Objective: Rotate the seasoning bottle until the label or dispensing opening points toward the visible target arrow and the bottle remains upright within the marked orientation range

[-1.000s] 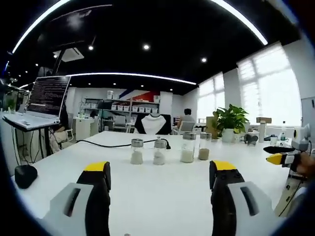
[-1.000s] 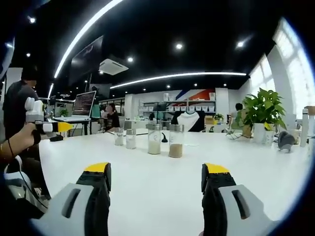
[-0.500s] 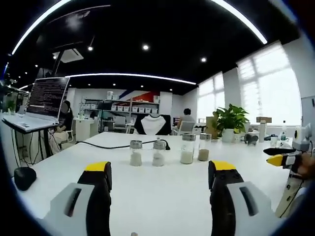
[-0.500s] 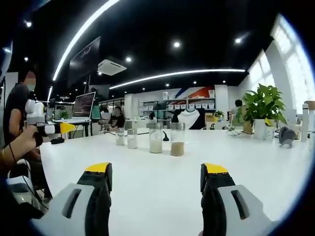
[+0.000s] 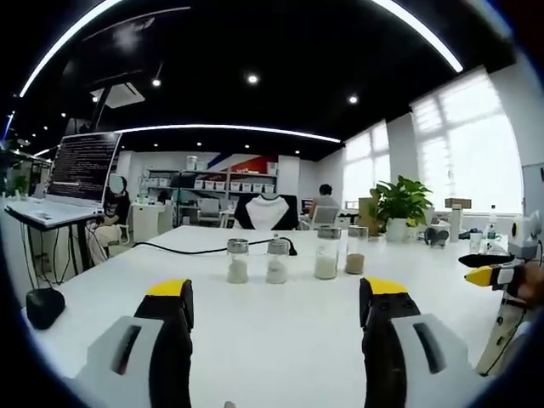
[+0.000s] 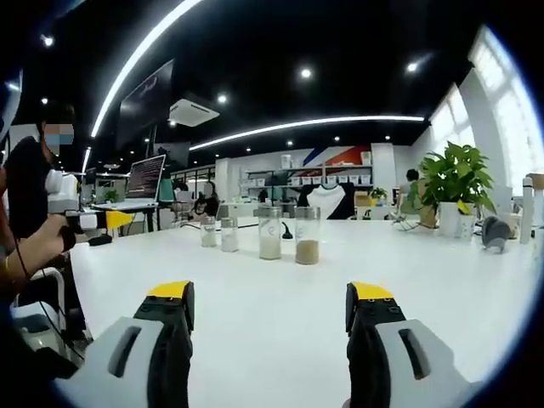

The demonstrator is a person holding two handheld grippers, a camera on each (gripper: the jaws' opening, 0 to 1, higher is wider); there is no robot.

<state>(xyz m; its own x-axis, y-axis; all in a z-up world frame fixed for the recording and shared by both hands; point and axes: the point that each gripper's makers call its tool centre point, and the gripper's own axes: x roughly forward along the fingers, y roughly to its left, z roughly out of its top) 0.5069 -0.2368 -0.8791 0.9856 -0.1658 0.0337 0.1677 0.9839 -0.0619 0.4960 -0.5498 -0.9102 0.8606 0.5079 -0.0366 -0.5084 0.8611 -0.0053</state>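
Glass seasoning bottles (image 5: 277, 260) well beyond left gripper (image 5: 276, 310)

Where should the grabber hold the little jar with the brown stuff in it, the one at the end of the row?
Probably around its clear glass middle, coming in level from the near side with the open right gripper. The brown-filled jar stands upright and sits at the right end of the row, so that flank is free; the white-filled jar stands close on its other side. Gripping below the metal cap should keep it upright.

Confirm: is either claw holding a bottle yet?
No. In the right gripper view the right claw is open over bare table, and the four bottles stand farther off.
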